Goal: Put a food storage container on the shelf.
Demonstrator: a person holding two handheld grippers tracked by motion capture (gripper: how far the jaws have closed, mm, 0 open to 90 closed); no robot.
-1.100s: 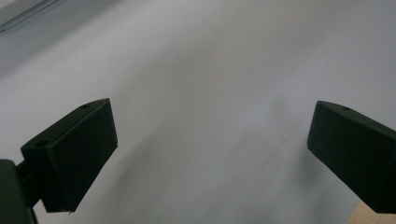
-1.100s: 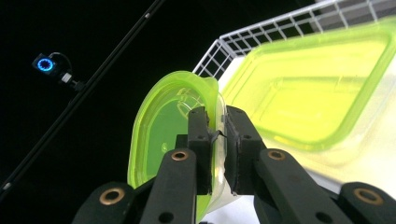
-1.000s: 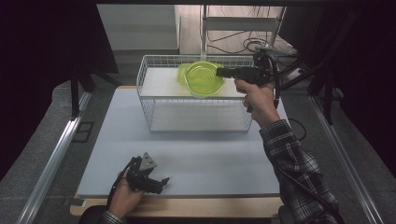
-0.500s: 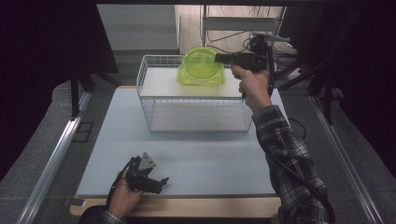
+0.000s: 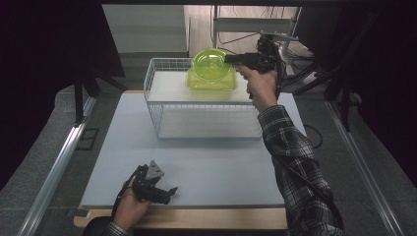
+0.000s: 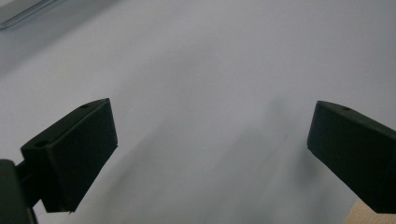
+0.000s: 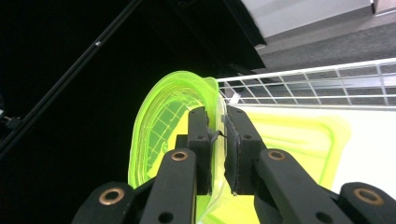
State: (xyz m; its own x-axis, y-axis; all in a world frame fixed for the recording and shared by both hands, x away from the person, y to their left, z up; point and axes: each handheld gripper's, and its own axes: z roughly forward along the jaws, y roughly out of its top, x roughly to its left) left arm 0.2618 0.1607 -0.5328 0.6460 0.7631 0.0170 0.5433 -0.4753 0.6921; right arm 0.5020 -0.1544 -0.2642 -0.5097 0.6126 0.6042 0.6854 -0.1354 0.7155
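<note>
Resting low at the near edge of the white table (image 5: 206, 162), the left gripper (image 5: 167, 191) lies in the person's left hand (image 5: 130, 209), with its grey three-cornered plate (image 5: 156, 170) turned upward. In the left gripper view its two black fingers (image 6: 74, 154) stand spread wide apart, and between them lies bare table surface with nothing touching either pad. Well beyond those fingertips, toward the far side of the table, stands a white wire basket (image 5: 162, 105) with a white shelf (image 5: 169, 88) across its top level. On that shelf, at the basket's far right part, sits a yellow-green tray (image 5: 211, 84). Above it, tilted up on edge with its hollow facing the camera in the high view, is a round yellow-green bowl (image 5: 209, 64), its lower part just over or against the tray; contact between the two cannot be confirmed. The right gripper (image 5: 231, 59), held level in the person's right hand (image 5: 260, 86), reaches the bowl from the right. In the right gripper view its fingers (image 7: 198, 140) are drawn nearly together and pinch the bowl's rim (image 7: 215, 133), one finger inside the hollow and one on the outer wall. The tray shows just past the right-hand finger. A plaid sleeve (image 5: 295, 167) runs back from the right hand toward the near edge.
</note>
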